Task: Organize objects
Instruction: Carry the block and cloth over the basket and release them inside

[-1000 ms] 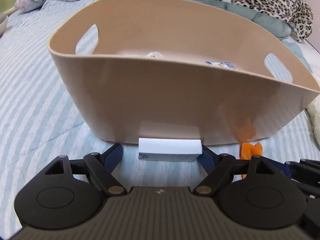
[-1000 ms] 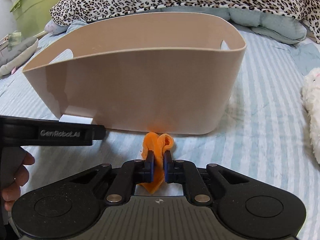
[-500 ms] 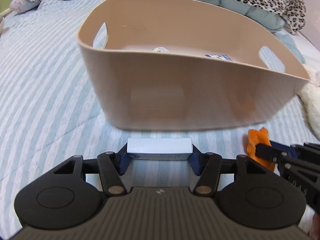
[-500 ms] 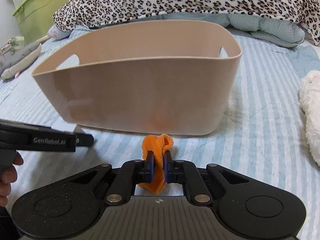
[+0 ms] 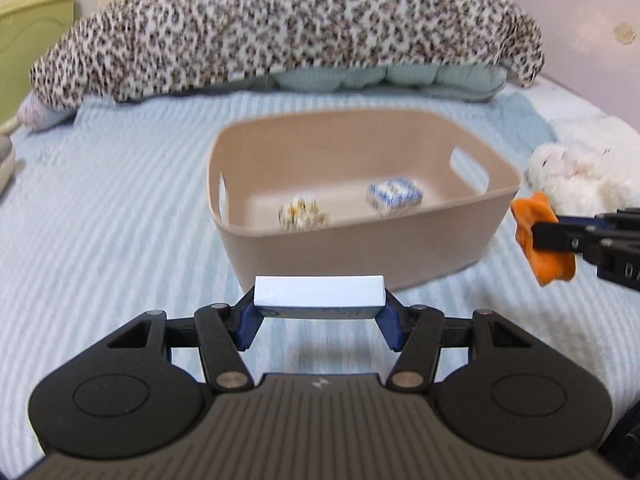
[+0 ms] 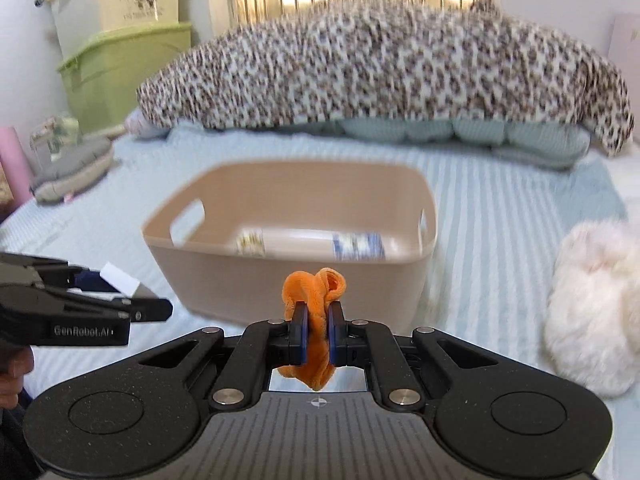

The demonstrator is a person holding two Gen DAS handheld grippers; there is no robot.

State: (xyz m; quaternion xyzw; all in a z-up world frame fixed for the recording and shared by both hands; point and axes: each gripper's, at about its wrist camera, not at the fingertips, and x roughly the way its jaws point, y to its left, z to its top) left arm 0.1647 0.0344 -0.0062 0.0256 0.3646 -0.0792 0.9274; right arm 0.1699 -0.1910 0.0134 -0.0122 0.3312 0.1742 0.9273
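A beige plastic basket [image 5: 352, 248] [image 6: 288, 280] stands on the striped bed ahead of both grippers. Inside it lie a small yellow-patterned packet [image 5: 302, 214] and a blue-and-white packet [image 5: 394, 196]. My left gripper [image 5: 319, 304] is shut on a white box [image 5: 319, 294], held crosswise in the air just short of the basket's near wall. My right gripper [image 6: 317, 326] is shut on an orange fabric scrunchie [image 6: 316, 292], raised in front of the basket. In the left wrist view the scrunchie [image 5: 540, 240] shows at the right with the right gripper's fingers on it.
A leopard-print blanket [image 5: 280, 40] over green pillows lies behind the basket. A white fluffy plush toy [image 6: 592, 312] rests on the bed to the right. Green and beige storage boxes [image 6: 120, 60] stand at the far left, with a grey cushion [image 6: 68, 168] below them.
Both grippers have risen with their loads, so the inside of the basket now shows. The left gripper closed on the white box and lifted it off the bed.
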